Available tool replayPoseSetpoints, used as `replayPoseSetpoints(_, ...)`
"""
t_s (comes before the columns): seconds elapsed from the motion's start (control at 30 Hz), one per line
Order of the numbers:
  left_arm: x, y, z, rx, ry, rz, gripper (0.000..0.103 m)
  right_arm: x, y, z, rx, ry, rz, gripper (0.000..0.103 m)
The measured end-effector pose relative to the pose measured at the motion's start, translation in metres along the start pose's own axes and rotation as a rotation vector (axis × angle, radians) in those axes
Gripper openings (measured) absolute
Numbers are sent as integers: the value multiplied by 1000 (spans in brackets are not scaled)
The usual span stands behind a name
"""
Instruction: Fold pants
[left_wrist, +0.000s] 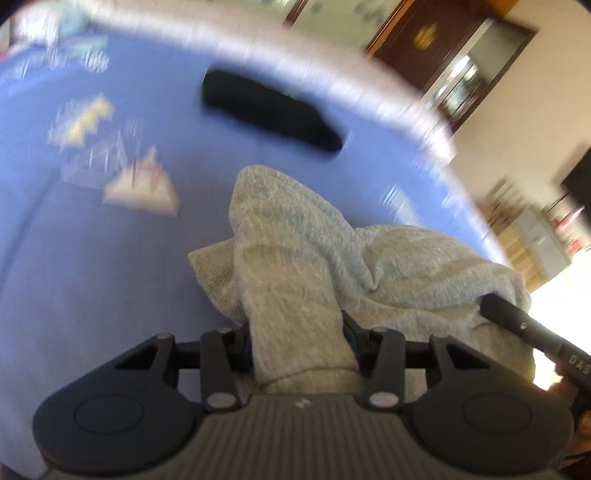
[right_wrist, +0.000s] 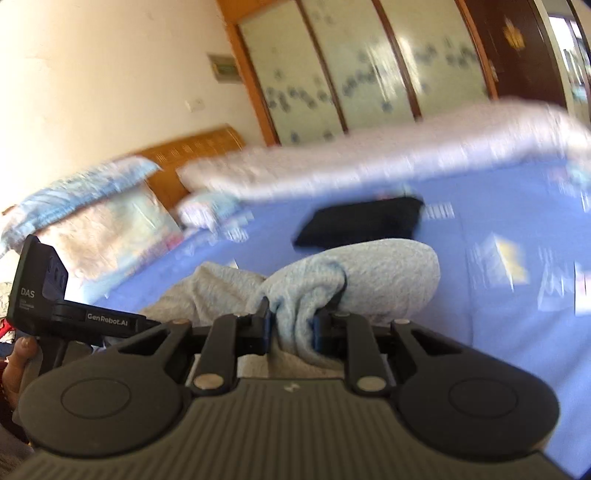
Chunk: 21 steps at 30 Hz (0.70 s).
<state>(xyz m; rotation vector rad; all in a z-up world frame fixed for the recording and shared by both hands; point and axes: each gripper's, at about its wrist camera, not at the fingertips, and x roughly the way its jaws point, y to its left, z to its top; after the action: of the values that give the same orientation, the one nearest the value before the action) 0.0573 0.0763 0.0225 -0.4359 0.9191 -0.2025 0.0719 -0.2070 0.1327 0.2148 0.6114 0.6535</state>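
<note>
The left gripper (left_wrist: 297, 334) pinched a band of the grey pants (left_wrist: 295, 266) between its jaws, the cloth rising ahead of it in a hump and spilling to its right. The right gripper (right_wrist: 291, 325) likewise clamped a bunched fold of the same pants (right_wrist: 369, 277), which lay heaped just ahead on the blue bedsheet (right_wrist: 480, 332). Beyond the heap, a folded black garment (left_wrist: 269, 110) rested on the sheet. Pillows (right_wrist: 92, 206) lay far to the right gripper's left, against a wooden headboard (right_wrist: 192, 155).
</note>
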Motion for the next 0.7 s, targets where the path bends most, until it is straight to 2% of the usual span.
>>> replayPoseSetpoints(0.03,15,5,-7,-7,51,33,46,9,-8,-10,29,48,-9,23)
replayPoseSetpoints(0.07,21,8,-13,-12,67,43,54,19,-16,-21,63,102,-25,24)
replayPoseSetpoints(0.17,13,11,-9,-22,50,44,63,37,-39,-46,162,202,-64,34)
replayPoseSetpoints(0.23,0,17,-2,-30,15,45,68,33,-54,-48,262,197,-28,39)
replayPoseSetpoints(0.3,-14,23,6,-44,-36,62,79,25,-71,-45,349,162,-7,54)
replayPoseSetpoints(0.33,-20,30,10,-60,-53,67,86,23,-75,-43,378,137,-4,56)
replayPoseSetpoints(0.4,-23,42,13,-105,-58,66,89,15,-86,-43,418,117,9,60)
replayPoseSetpoints(0.5,-19,50,12,-156,-21,20,92,13,-96,-51,464,140,27,70)
replayPoseSetpoints(0.63,0,44,5,-146,49,-48,97,20,-92,-63,513,170,43,71)
replayPoseSetpoints(0.7,18,33,-1,-132,98,-101,99,30,-80,-59,491,194,61,71)
